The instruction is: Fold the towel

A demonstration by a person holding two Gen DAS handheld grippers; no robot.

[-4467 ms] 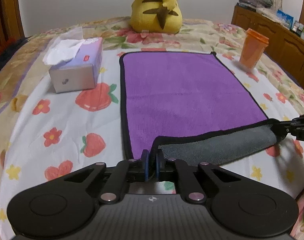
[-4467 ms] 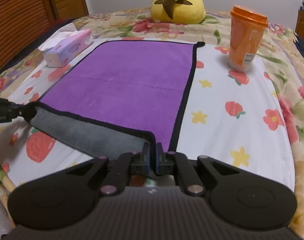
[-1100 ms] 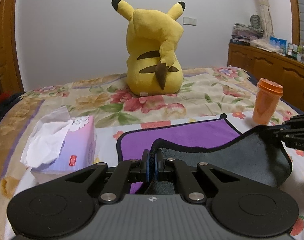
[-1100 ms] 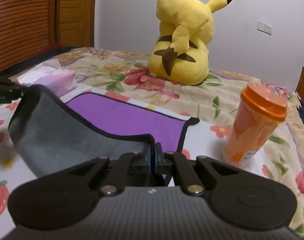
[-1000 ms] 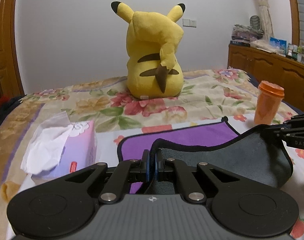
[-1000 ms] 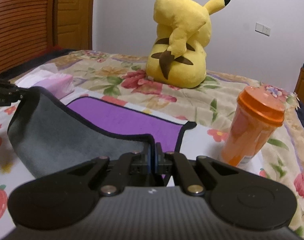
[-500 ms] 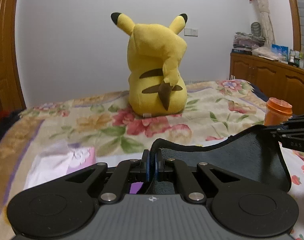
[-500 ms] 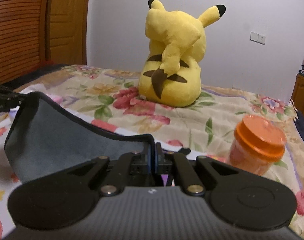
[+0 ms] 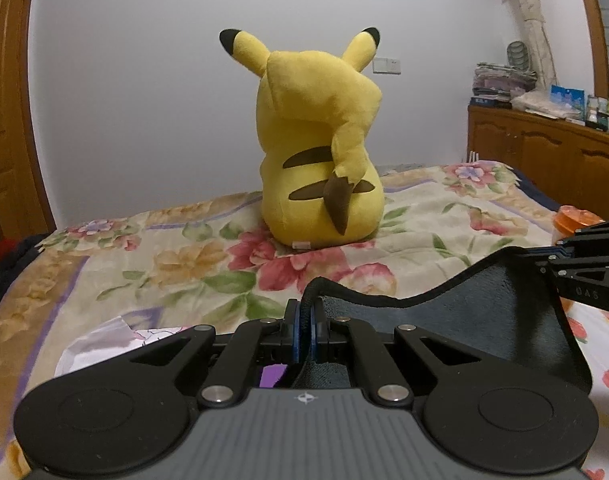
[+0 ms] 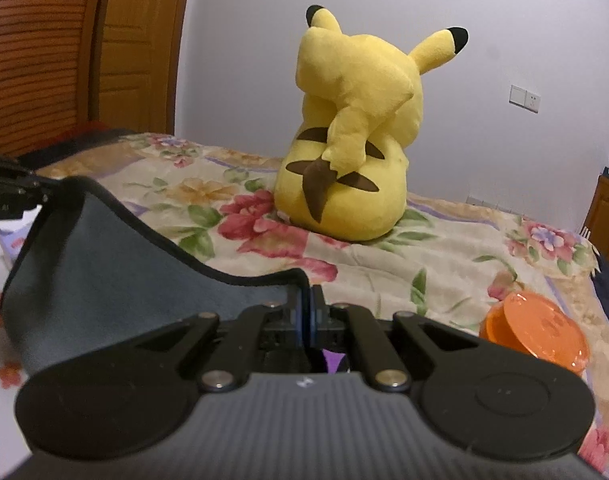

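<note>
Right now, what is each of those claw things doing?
Left gripper: closed, pinching a corner of the towel.
Right gripper: closed, pinching the towel's other corner.

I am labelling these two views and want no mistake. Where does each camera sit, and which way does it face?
Left wrist: sits on the left gripper, faces along the bed toward the yellow plush; its fingers pinch the towel; right gripper enters at right.
Right wrist: sits on the right gripper, faces the same plush; left gripper enters at left; orange cup at right.
Shared: plush, towel, cup, floral bedspread.
</note>
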